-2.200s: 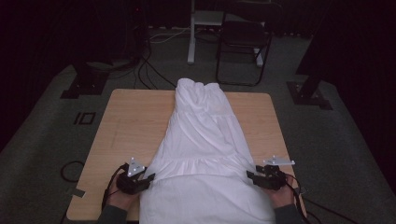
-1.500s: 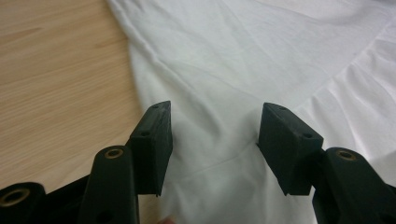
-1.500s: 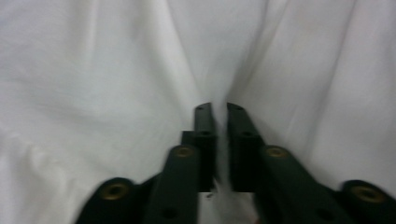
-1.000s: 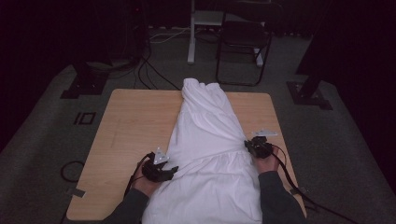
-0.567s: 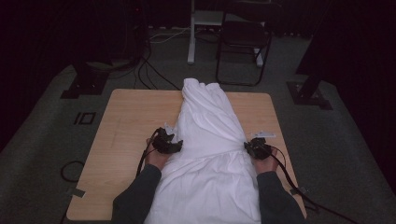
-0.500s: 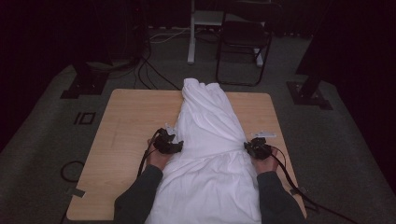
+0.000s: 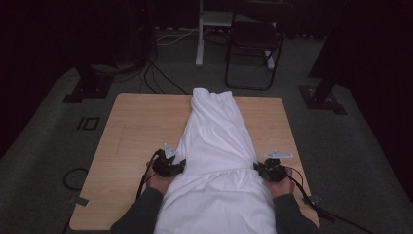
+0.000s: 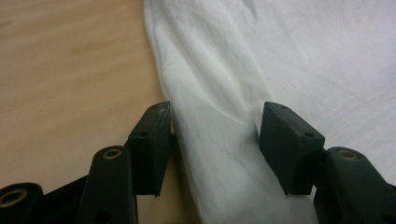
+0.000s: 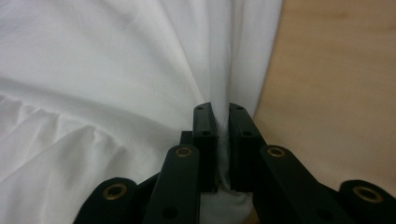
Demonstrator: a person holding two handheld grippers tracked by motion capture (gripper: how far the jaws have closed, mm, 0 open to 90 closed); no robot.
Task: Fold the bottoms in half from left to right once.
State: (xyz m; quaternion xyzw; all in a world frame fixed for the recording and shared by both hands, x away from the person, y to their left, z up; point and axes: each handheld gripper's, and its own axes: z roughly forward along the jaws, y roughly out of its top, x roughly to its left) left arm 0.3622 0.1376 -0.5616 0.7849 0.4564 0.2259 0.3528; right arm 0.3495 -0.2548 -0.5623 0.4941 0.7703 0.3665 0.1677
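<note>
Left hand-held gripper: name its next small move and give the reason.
Probably close it. The left hand-held gripper stands open with the edge of the white garment between its jaws, while the right hand-held gripper is shut on the opposite edge, so both sides would be held.

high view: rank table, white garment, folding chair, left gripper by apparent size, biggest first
1. table, widest thing on the floor.
2. white garment, covers a long strip of the table and runs off the near edge.
3. folding chair, farther from the camera, so it looks smaller than it is.
4. left gripper, smallest by a wide margin.
</note>
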